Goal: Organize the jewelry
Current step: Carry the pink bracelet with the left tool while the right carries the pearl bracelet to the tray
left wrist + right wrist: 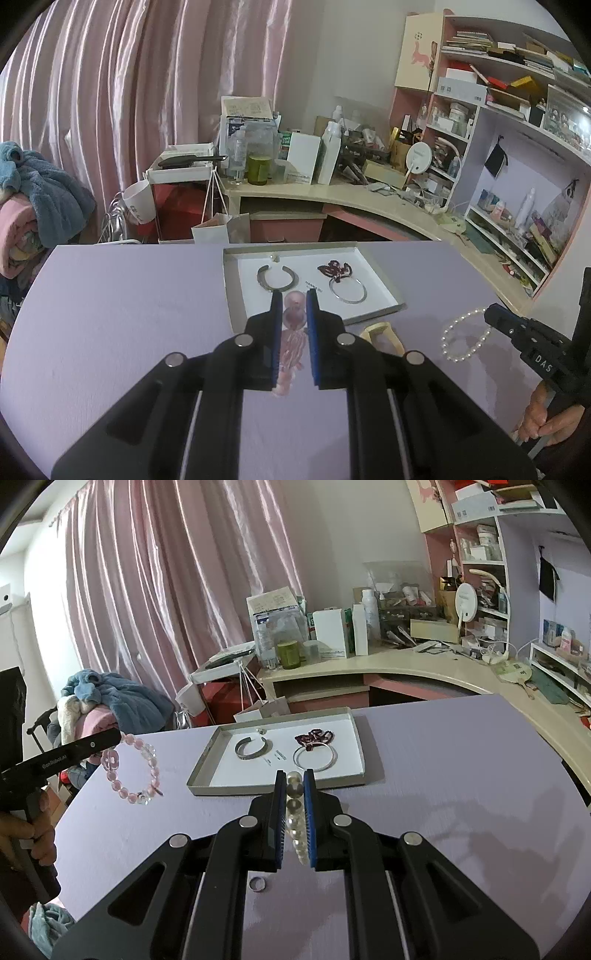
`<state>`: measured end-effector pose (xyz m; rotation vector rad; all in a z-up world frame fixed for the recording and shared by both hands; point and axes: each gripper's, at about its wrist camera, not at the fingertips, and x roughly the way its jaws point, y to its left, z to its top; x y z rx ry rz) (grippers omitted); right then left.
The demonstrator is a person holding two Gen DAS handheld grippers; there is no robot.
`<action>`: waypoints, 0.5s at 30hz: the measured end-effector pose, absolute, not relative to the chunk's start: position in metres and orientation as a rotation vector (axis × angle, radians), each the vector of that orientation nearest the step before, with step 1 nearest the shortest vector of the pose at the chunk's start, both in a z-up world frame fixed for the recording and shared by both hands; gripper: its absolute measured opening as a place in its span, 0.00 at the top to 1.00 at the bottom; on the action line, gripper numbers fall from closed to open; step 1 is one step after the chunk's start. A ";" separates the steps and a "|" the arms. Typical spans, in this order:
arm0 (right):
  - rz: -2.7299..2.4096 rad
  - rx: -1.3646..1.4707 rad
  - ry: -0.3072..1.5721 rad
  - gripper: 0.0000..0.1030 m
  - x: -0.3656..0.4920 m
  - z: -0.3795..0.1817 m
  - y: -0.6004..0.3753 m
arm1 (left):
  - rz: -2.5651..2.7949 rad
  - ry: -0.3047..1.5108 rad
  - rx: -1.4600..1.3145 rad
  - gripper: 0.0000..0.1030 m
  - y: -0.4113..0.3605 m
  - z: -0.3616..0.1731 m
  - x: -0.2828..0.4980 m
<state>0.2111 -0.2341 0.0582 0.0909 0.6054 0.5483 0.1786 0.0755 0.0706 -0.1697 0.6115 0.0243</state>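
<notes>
My left gripper [294, 295] is shut on a pink bead bracelet [293, 319], which hangs above the lilac table; from the right wrist the same gripper [115, 738] shows at the left with the pink bracelet [133, 773] dangling from it. A pearl bracelet [294, 812] is pinched in my shut right gripper [294, 775]; in the left wrist view that gripper [493, 315] holds the pearl loop [463, 338] at the right. Ahead lies a shallow white tray [201, 771] with a silver cuff [251, 747], a silver bangle [314, 760] and dark red beads [314, 737].
A small ring [257, 884] lies on the table under my right gripper. A cream-gold piece [380, 332] lies just right of the tray's [229, 291] near corner. A tiny item [274, 257] sits at the tray's far rim. Behind the table are a cluttered desk and shelves.
</notes>
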 end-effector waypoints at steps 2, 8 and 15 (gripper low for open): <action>0.552 0.088 0.604 0.91 0.215 0.059 -0.233 | 0.023 0.607 -0.171 0.88 0.076 0.073 0.182; 0.566 0.077 0.595 0.91 0.234 0.063 -0.224 | 0.022 0.602 -0.183 0.88 0.076 0.076 0.201; 0.580 0.078 0.582 0.91 0.269 0.067 -0.213 | 0.031 0.609 -0.202 0.87 0.081 0.075 0.233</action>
